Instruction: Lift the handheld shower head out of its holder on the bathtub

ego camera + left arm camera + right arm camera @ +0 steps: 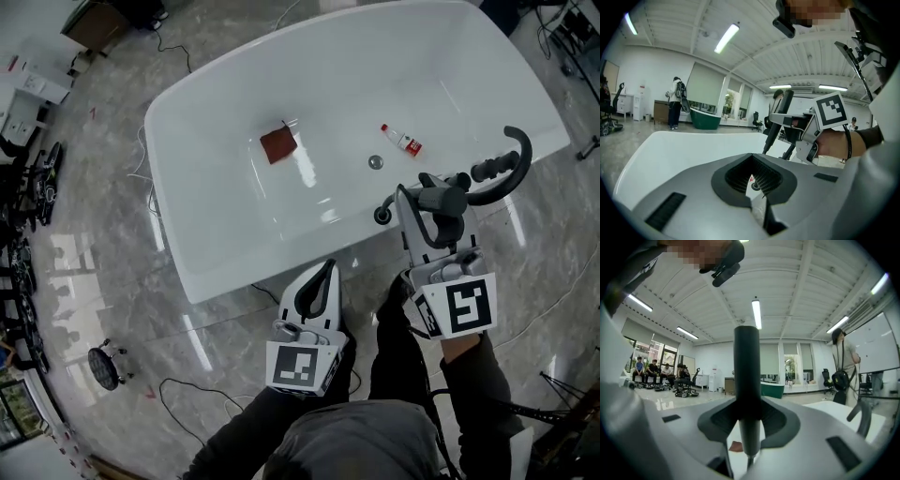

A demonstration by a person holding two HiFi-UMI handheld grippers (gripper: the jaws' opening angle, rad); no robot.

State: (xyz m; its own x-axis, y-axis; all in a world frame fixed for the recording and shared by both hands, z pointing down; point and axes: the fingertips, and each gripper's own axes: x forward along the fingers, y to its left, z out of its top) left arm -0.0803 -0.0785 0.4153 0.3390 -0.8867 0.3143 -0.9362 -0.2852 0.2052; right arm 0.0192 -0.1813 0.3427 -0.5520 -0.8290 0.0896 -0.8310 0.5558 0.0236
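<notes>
a person stands at a white bathtub on a marble floor with a claw in each hand. the right claw is closed on the dark handle of the shower head and holds it above the tub's near rim, just beside the curved black tap. in the right gripper view the handle stands upright between the two jaws, both pads pressed to it, and its narrow lower end shows free over the white of the tub. the left claw hangs apart from it, over the floor just outside the tub's near wall, its jaws drawn together to a thin slit with nothing between them. on the tub's bottom lie a brown square pad and a small bottle with a red cap, well apart, with the round drain near the bottle. in the hall behind, a group of seated people shows at the left of the right gripper view, and a standing person with a black bag at its right.
</notes>
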